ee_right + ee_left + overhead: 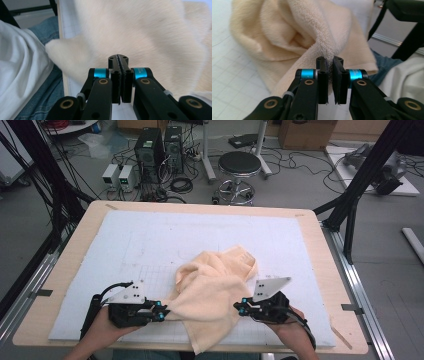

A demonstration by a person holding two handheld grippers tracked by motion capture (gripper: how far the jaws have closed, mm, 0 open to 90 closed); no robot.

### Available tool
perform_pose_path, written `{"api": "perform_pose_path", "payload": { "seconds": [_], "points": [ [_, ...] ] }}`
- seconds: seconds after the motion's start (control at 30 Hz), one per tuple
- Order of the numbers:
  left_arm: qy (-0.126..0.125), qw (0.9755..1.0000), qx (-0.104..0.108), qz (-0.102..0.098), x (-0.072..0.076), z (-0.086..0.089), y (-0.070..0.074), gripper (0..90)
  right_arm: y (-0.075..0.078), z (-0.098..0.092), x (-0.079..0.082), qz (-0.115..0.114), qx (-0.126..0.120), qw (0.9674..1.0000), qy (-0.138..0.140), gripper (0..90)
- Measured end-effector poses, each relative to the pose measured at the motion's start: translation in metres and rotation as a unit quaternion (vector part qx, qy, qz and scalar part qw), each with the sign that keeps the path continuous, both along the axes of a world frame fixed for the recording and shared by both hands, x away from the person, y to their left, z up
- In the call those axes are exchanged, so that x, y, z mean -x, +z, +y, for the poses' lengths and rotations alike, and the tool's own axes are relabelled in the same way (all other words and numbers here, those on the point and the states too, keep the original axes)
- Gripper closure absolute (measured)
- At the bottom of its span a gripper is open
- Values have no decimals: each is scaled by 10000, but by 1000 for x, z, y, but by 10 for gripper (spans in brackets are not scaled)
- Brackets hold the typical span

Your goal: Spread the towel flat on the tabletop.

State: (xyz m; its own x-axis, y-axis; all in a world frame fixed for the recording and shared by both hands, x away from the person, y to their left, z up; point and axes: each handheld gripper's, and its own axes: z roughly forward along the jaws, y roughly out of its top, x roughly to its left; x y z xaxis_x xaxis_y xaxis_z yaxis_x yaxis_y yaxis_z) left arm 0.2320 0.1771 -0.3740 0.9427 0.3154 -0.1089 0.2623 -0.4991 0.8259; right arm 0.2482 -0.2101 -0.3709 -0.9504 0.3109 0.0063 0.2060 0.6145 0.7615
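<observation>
Cream towel [215,290] on white mat [100,250]; left gripper [330,65] pinches its fold, right gripper [118,60] closed at its edge

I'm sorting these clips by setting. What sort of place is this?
Probably a lab or workshop. Behind the table stand computer towers, small power supply boxes and loose cables on the floor, plus a round stool and black frame struts.

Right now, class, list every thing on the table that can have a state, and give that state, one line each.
Towel: crumpled, not spread flat, one corner hanging over the table's near edge.
Left gripper: shut on the towel's edge, pile pinched between its pads.
Right gripper: shut, at the towel's right side; whether cloth is pinched is unclear.
White mat: lying flat.
</observation>
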Motion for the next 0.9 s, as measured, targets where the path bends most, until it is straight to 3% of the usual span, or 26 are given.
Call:
{"api": "perform_pose_path", "payload": {
  "seconds": [0.07, 0.17, 0.3, 0.37, 0.4, 0.43, 0.47, 0.5, 0.53, 0.57, 0.6, 0.63, 0.67, 0.73, 0.77, 0.83, 0.9],
  "points": [
    [53, 9999, 71, -75, -3, 0, 3, 737, 3, -8, -4, -20, -116, 9998, -180, 818],
    [208, 9995, 201, -122, -20, 2, 8, 674, 3, -14, -16, -71, -155, 9987, -486, 698],
    [430, 9978, 467, -174, -48, -1, 10, 677, -3, -10, -36, -145, -97, 9968, -780, 578],
    [531, 9971, 472, -259, -53, -4, 9, 701, -8, -7, -46, -124, -87, 9964, -837, 563],
    [583, 9974, 352, -229, -64, -12, 4, 708, -11, -4, -52, -121, 22, 9961, -869, 557],
    [583, 9974, 352, -229, -64, -12, 4, 711, -13, -3, -55, -91, 41, 9963, -851, 551],
    [547, 9983, 63, -187, -72, -23, -3, 711, -16, 0, -58, -19, 70, 9962, -863, 551],
    [547, 9983, 63, -187, -72, -23, -3, 706, -16, 0, -58, -19, 70, 9962, -863, 551],
    [478, 9987, -99, -115, -77, -35, -12, 685, -21, 4, -62, 37, 178, 9968, -772, 580],
    [478, 9987, -99, -115, -77, -35, -12, 662, -21, 4, -62, 37, 178, 9968, -772, 580],
    [441, 9985, -324, 0, -81, -48, -20, 630, -24, 4, -63, 81, 218, 9971, -723, 597],
    [441, 9985, -324, 0, -81, -48, -20, 619, -24, 4, -63, 81, 218, 9971, -723, 597],
    [391, 9971, -643, 75, -84, -59, -29, 618, -30, 1, -63, 177, 219, 9966, -780, 597],
    [335, 9942, -1005, 202, -86, -68, -37, 644, -34, -5, -63, 207, 224, 9953, -917, 579],
    [335, 9942, -1005, 202, -86, -68, -37, 703, -36, -9, -64, 285, 156, 9948, -960, 572],
    [268, 9915, -1267, 117, -84, -78, -44, 765, -41, -12, -65, 436, 167, 9941, -978, 575],
    [315, 9918, -1238, 70, -83, -78, -44, 804, -43, -9, -65, 450, 265, 9948, -879, 673]
  ]
}}
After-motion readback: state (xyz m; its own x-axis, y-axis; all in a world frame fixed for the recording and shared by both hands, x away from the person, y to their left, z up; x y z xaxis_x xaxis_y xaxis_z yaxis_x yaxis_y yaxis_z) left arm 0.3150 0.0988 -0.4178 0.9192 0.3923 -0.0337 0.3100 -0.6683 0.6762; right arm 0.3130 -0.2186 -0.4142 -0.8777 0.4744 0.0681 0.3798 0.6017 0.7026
